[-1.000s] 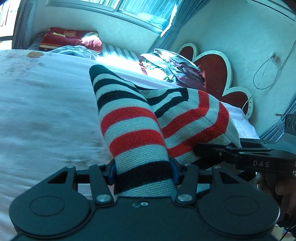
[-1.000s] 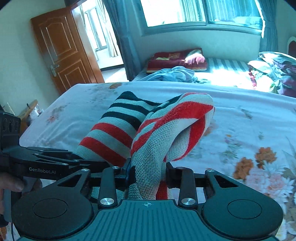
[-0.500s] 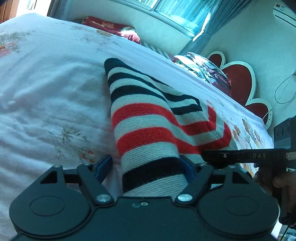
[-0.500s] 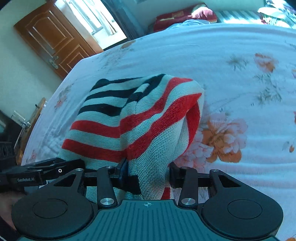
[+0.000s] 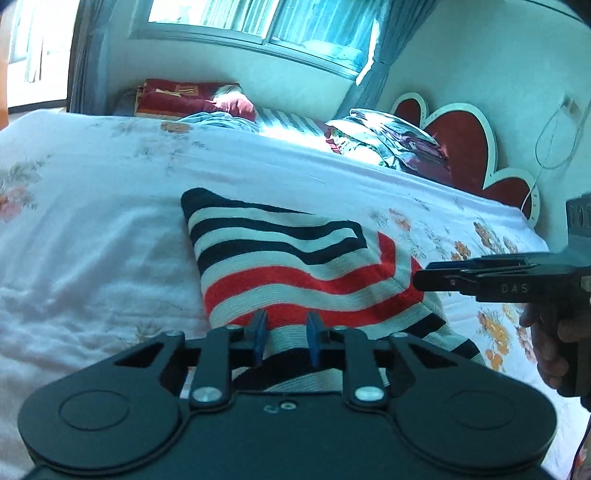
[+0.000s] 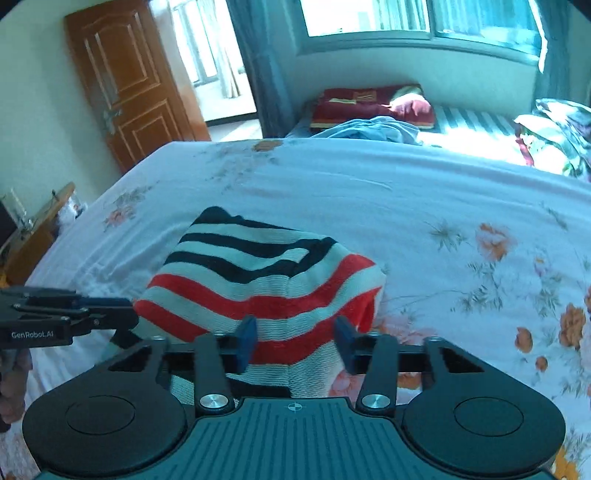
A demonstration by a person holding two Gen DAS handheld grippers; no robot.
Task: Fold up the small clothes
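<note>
Fold laid on the bed (image 6: pixel 369 192): both tools (image 5: pixel 284 341) (image 6: pixel 293 343) narrowing, unclamped, above the striped garment (image 5: pixel 295 266); next, smooth it.

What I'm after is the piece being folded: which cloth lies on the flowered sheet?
The striped knit, red, black and grey; the blue cloth and red pillow lie beyond, under the window.

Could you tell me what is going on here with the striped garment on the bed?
A person is folding a striped sweater on a flowered bedsheet. It lies folded over. The left hand-held gripper and the right hand-held gripper are at its near edge, jaws closing, with the knit showing between the pads.
</note>
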